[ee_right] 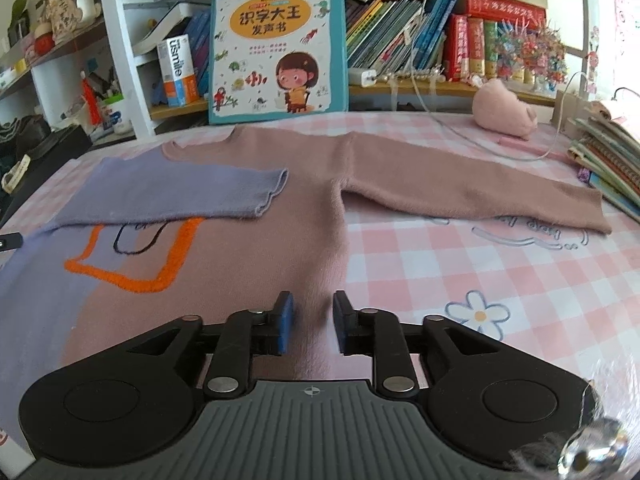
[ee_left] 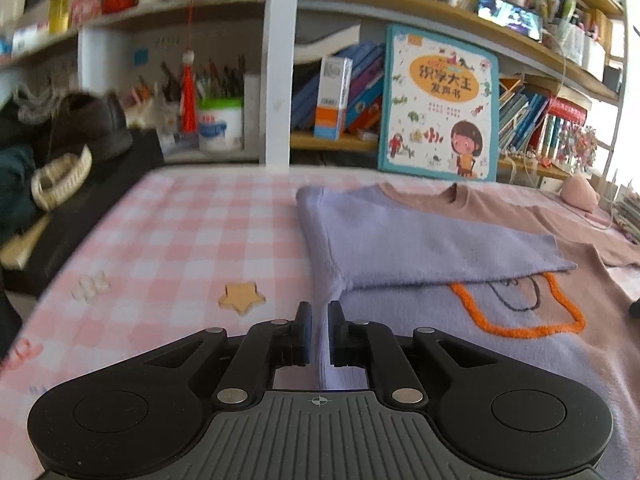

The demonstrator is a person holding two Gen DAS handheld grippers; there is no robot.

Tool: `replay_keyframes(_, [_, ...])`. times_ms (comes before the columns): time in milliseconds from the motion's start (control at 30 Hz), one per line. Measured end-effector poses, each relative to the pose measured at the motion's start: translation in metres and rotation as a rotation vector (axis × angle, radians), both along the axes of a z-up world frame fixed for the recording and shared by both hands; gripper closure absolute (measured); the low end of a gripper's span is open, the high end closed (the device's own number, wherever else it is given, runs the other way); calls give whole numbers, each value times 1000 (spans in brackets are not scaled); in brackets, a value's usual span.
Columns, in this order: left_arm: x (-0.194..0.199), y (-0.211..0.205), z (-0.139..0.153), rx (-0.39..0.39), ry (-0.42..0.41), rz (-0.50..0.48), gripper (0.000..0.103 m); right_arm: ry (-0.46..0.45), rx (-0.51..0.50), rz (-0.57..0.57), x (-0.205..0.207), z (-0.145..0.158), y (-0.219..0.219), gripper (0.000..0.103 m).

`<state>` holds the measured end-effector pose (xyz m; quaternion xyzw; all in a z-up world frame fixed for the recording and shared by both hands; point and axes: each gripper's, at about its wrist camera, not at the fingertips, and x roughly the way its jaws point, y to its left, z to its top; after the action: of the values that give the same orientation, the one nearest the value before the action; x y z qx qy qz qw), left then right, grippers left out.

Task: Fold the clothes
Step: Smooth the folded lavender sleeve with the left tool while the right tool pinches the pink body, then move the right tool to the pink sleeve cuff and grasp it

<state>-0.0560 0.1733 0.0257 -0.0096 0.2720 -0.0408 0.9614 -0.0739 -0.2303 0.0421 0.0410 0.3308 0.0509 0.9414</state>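
Note:
A lilac and dusty-pink sweater with an orange outline lies flat on the pink checked tablecloth. Its lilac sleeve is folded across the chest; the pink sleeve lies stretched out to the right. In the left wrist view my left gripper is shut on the sweater's lilac left edge, which is pinched up into a ridge between the pads. The folded sleeve lies just beyond. My right gripper is open, low over the pink lower body of the sweater, with nothing between its pads.
A children's picture book stands against the bookshelf behind the sweater. A pink plush toy, a white cable and a stack of books sit at the right. A black box with a woven basket is off the table's left edge.

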Motion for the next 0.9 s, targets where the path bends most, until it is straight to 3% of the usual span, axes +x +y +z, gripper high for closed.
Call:
replay_keyframes(67, [0, -4, 4, 2, -25, -13, 83, -20, -5, -17, 0, 3, -2, 61])
replay_keyframes(167, [1, -12, 8, 0, -52, -42, 52, -45, -11, -50, 0, 7, -6, 54])
replay_keyframes(367, [5, -38, 8, 29, -89, -127, 32, -71, -15, -121, -1, 13, -20, 43])
replay_keyframes(667, [9, -70, -1, 28, -91, -294, 22, -71, -73, -236, 4, 12, -52, 35])
replay_keyframes(900, [9, -78, -10, 40, -58, -337, 16, -49, -123, -302, 13, 11, -85, 33])
